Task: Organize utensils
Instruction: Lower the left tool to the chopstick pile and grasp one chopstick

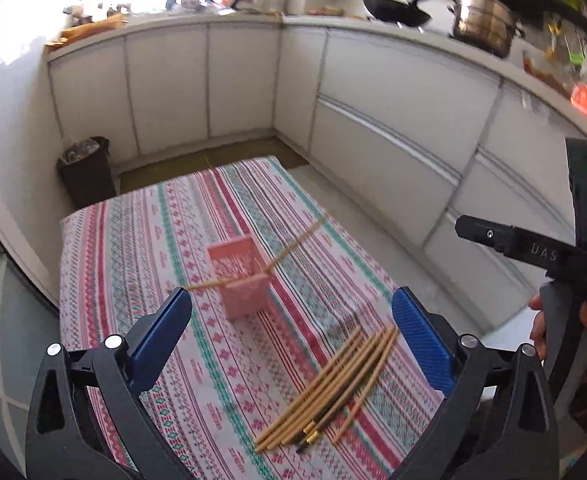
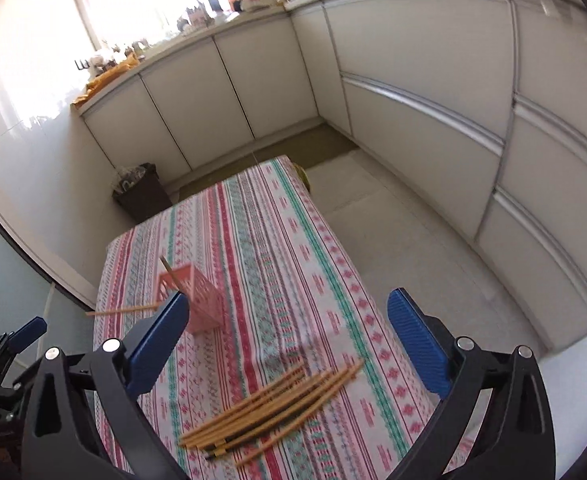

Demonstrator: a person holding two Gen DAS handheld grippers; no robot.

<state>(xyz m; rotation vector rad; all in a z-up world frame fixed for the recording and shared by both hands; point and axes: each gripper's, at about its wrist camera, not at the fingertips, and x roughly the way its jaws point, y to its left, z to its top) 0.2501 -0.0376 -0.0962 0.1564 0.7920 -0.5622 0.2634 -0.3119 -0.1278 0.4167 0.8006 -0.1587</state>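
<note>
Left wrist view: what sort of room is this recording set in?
Most likely a home kitchen: white cabinets run under a worktop carrying a black wok and a steel pot, with chopsticks lying on a cloth-covered table.

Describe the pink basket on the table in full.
The pink basket is a small rectangular holder with latticed walls, plastic by its look. It stands upright mid-table on the striped tablecloth, open end up. Two chopsticks lean out of it, splayed to opposite sides. No gripper touches it.

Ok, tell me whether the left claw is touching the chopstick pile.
Apart. The left wrist view shows the open left claw above the chopstick pile, nothing pinched.
</note>
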